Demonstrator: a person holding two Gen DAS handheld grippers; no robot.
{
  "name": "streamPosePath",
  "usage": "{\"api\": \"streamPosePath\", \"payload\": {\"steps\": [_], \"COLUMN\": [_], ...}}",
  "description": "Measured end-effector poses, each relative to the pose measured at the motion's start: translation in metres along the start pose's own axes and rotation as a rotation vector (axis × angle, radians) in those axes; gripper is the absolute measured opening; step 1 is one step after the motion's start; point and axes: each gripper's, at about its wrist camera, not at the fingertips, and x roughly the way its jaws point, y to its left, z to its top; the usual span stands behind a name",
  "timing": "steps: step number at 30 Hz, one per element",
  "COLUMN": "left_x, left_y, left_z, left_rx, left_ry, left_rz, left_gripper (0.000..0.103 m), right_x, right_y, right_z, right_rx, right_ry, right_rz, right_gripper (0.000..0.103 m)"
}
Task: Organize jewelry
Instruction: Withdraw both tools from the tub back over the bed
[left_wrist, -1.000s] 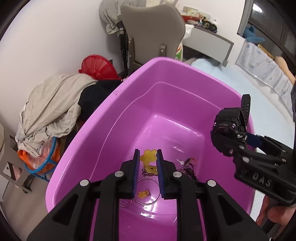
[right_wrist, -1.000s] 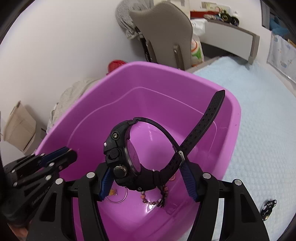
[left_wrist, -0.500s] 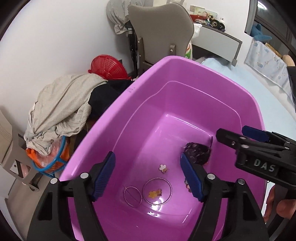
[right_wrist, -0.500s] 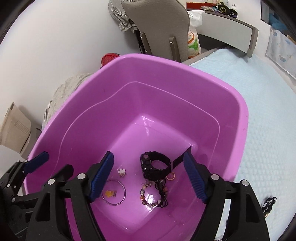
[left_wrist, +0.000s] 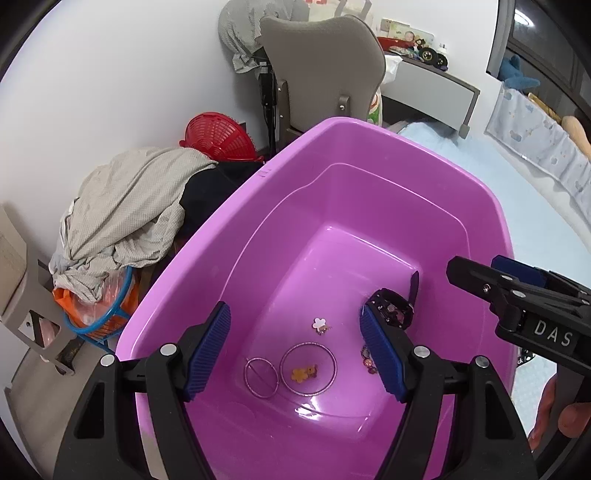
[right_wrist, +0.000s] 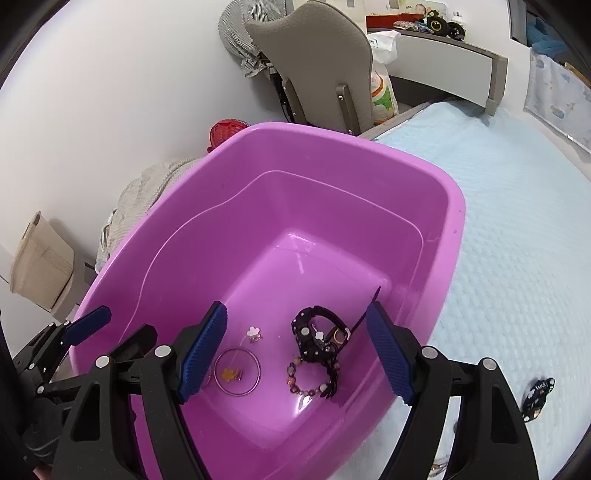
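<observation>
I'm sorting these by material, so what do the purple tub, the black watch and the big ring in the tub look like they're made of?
Purple tub: moulded plastic, glossy, with bright highlights on its floor. Black watch: probably matte resin or rubber, with a chunky case and a perforated strap. Big ring: thin and shiny, likely metal wire, though a pinkish tint leaves plastic possible.

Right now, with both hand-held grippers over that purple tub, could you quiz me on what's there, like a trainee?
1. True or false: the black watch lies in the purple tub.
2. Which sits nearest the watch: A) beaded bracelet, B) red basket, C) grey chair?
3. Fill in: the left hand-held gripper and the right hand-held gripper each stand ___, holding nothing.

Key: 1 true; 2 A; 3 open.
</observation>
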Motion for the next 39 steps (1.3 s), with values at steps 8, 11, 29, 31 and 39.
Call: {"api": "streamPosePath", "payload": {"steps": [8,11,29,31,39], "left_x": [-0.025,-0.034,-0.095,-0.100,-0.118], "left_y": [0.005,0.007,-0.011,-0.017,-0.049], "left_z": [-0.013,-0.022,-0.080,-0.088,-0.128], "left_rx": [-0.005,-0.010,0.040,0.047,0.100], "left_ry": [-0.038,-0.048,-0.122,-0.134,-0.166], "left_rz": [0.006,0.002,-0.001,-0.002,-0.028], "left_gripper": [0.073,0.073,0.088,0.090,0.096], "right_x": [-0.024,-0.033,-0.109,-0.119,-0.148], "right_y": [0.004,0.008,0.014,0.010,-0.023], "right_z": [-0.016,-0.023,-0.118,-0.133,-0.207], "right_rx": [-0.005,-0.005,-0.028,-0.016,0.050], "right_ry": [-0.021,-0.029,-0.126,-0.140,-0.163], "right_rz": [-0.007,-0.007,-0.026,-0.032,-0.092], "right_gripper": [0.074,0.074,0.074,0.074,0.074]}}
